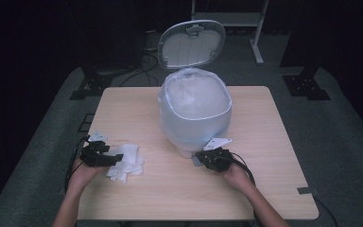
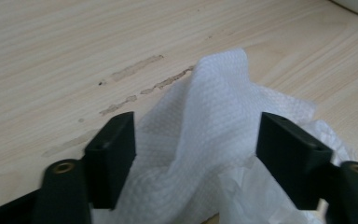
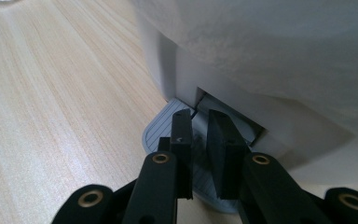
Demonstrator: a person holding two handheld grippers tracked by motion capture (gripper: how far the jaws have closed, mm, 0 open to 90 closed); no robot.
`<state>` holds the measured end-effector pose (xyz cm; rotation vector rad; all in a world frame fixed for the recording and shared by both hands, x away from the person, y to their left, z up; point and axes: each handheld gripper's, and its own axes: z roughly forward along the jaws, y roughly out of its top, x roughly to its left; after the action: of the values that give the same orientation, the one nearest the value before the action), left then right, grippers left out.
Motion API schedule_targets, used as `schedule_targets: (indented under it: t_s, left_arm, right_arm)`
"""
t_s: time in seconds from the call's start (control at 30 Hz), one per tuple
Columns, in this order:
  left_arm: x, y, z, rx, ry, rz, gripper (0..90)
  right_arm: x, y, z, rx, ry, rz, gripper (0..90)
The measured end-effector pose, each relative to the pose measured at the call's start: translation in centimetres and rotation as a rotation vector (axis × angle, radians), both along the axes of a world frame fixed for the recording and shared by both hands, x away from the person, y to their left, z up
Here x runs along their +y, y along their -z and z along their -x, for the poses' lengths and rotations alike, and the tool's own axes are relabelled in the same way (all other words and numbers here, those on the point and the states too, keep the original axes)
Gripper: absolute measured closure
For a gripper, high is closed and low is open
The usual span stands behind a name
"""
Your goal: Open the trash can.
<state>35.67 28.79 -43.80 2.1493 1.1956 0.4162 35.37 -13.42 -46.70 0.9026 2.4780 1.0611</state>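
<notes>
High view: pale wood table (image 1: 264, 142) in a dark room; left hand-held gripper (image 1: 105, 158) spread around tissue (image 1: 127, 163), right hand-held gripper (image 1: 207, 158) seemingly near-closed.

1. The left gripper (image 1: 105, 155) is black and lumpy, with a small pale grey plate on its far side.
2. A thin black cable (image 1: 71, 163) loops from it along the left of the hand.
3. The right gripper (image 1: 207, 157) is black too, with a grey three-cornered plate (image 1: 217, 143) on top.
4. Its black cable (image 1: 247, 169) curves round the right of the hand.
5. In the left gripper view, each jaw is a flat black block on a black arm with a round brass ring (image 2: 65, 166).
6. In the right gripper view, the black arms carry brass rings (image 3: 160, 158) as well.
7. Both forearms are bare, with no sleeves.
</notes>
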Motion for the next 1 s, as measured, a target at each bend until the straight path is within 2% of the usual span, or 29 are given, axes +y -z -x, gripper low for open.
schedule_targets:
  t_s: [0.17, 0.33, 0.4, 0.47, 0.77, 1.0]
  left_arm:
    - [-0.6, 0.7, -0.5, 0.023, 0.018, -0.018, 41.6]
    - [-1.1, 1.4, -0.9, 0.045, 0.029, -0.033, 47.6]
    - [-1.2, 1.6, -1.0, 0.045, 0.041, -0.035, 55.3]
    - [-1.3, 1.7, -1.0, 0.045, 0.052, -0.044, 58.1]
    - [-1.3, 1.2, -0.6, 0.003, 0.091, -0.035, 81.4]
    - [-1.2, 0.3, -0.2, -0.021, 0.114, -0.011, 86.4]
  right_arm:
    - [0.0, 0.0, 0.0, 0.001, 0.0, -0.003, 80.0]
    - [-0.1, 0.0, 0.0, -0.002, -0.002, -0.002, 80.0]
    - [-0.1, 0.0, 0.0, -0.002, -0.002, -0.002, 80.0]
    - [-0.1, 0.0, 0.0, -0.002, -0.002, -0.003, 80.0]
    - [-0.1, 0.1, 0.0, -0.004, -0.005, -0.003, 80.0]
    - [-0.1, 0.1, 0.0, -0.005, -0.006, -0.005, 79.9]
